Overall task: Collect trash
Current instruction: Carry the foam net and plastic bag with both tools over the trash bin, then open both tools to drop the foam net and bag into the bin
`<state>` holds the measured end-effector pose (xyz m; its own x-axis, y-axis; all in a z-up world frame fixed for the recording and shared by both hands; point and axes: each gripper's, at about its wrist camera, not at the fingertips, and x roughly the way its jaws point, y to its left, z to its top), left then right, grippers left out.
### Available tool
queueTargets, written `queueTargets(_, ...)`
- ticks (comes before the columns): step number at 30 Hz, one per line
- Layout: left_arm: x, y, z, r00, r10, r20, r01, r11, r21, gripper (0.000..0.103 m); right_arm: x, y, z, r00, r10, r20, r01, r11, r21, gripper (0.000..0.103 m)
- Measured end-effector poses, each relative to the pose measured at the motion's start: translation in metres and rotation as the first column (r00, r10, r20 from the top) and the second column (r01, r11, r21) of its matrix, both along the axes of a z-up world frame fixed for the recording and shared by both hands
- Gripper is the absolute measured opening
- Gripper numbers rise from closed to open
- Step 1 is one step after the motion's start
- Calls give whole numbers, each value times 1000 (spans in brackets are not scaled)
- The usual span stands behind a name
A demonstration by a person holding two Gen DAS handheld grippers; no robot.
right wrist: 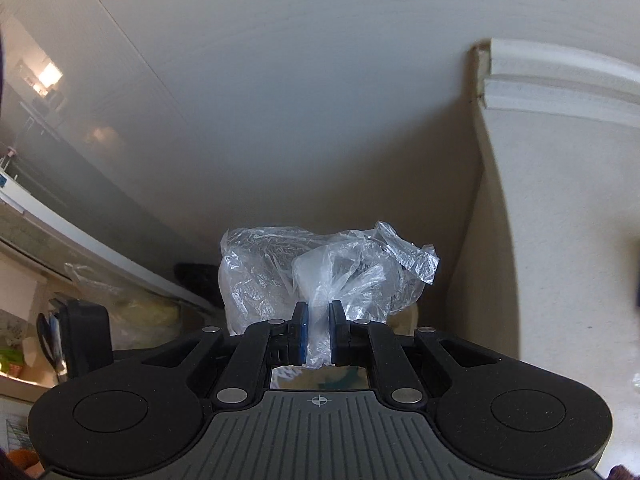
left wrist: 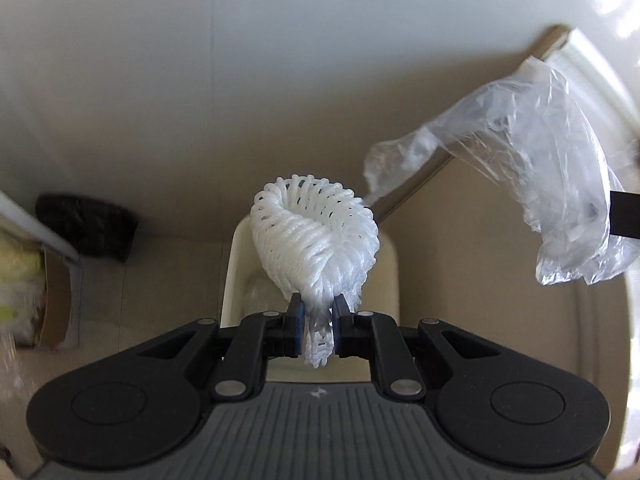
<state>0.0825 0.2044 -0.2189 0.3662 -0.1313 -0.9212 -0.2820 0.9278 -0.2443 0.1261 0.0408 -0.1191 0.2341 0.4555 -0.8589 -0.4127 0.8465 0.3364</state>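
Left wrist view, nearest the lens: the left gripper has its two black fingers pinched onto the lower end of a white foam net sleeve, the kind wrapped around fruit. A short tail of the net hangs out below the blue pads, and the rest of the sleeve stands up past the fingertips as a curled open ring. Directly behind the net sits a cream bin, its rim showing on both sides of the sleeve; the net is above it and not inside. To the right and higher in this view, a crumpled clear plastic bag hangs in the air, with part of a black finger at the frame's right edge beside it. Farther off on the left, a black bag lies on the floor against the pale wall, near a cardboard box at the left edge. In the right wrist view, the right gripper is clamped on a twisted neck of the same clear plastic bag, which billows up beyond the fingertips. The left gripper's black body shows low at the left. Behind the bag rise the plain wall and, to the right, a white moulded door frame.
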Motion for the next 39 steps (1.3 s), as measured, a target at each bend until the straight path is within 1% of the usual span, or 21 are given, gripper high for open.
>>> queueTargets(5,2,3,-36,997,48,-55,-50,998,-39,13,7,11,-46,991,-16,-134,17,1000,7,9)
queueTargets(10,0,12,-65,991,89,-101,-95,994,-59,13,17,11,-93,959,-81,-271,83,997,-8,9)
queueTargets(14,-1,16,-81,986,112,-127,-120,991,-63,13,21,11,-120,935,-123,-333,114,992,-47,10)
queueTargets(17,1,17,-89,984,121,-134,-130,989,-63,14,25,11,-134,918,-153,-365,139,988,-64,12)
queueTargets(22,5,11,-94,983,116,-142,-125,990,-59,15,29,12,-146,898,-191,-396,177,982,-73,14)
queueTargets(24,7,8,-93,984,112,-141,-120,991,-55,15,32,10,-149,894,-199,-401,186,980,-71,16)
queueTargets(28,2,7,-87,984,113,-136,-122,991,-53,16,34,13,-152,888,-218,-405,208,976,-69,16)
queueTargets(30,2,7,-88,984,112,-136,-120,991,-53,17,34,13,-152,887,-223,-404,217,974,-62,16)
queueTargets(31,2,7,-88,985,109,-131,-117,992,-56,18,34,13,-152,885,-227,-406,224,973,-56,17)
queueTargets(32,1,6,-87,987,103,-127,-111,992,-57,24,33,11,-153,882,-231,-410,233,971,-47,17)
queueTargets(33,0,6,-87,987,101,-128,-108,993,-50,28,33,8,-152,876,-240,-418,245,969,-41,24)
queueTargets(34,0,6,-87,987,99,-127,-105,994,-43,32,32,5,-152,868,-248,-430,258,965,-35,36)
queueTargets(35,-1,6,-86,987,98,-130,-103,994,-36,34,33,3,-151,863,-256,-436,271,962,-30,40)
queueTargets(36,-1,6,-86,986,95,-135,-101,994,-35,34,33,2,-149,862,-260,-435,278,960,-25,44)
queueTargets(39,-4,7,-85,985,96,-141,-103,994,-43,39,33,1,-145,872,-246,-423,261,965,-22,44)
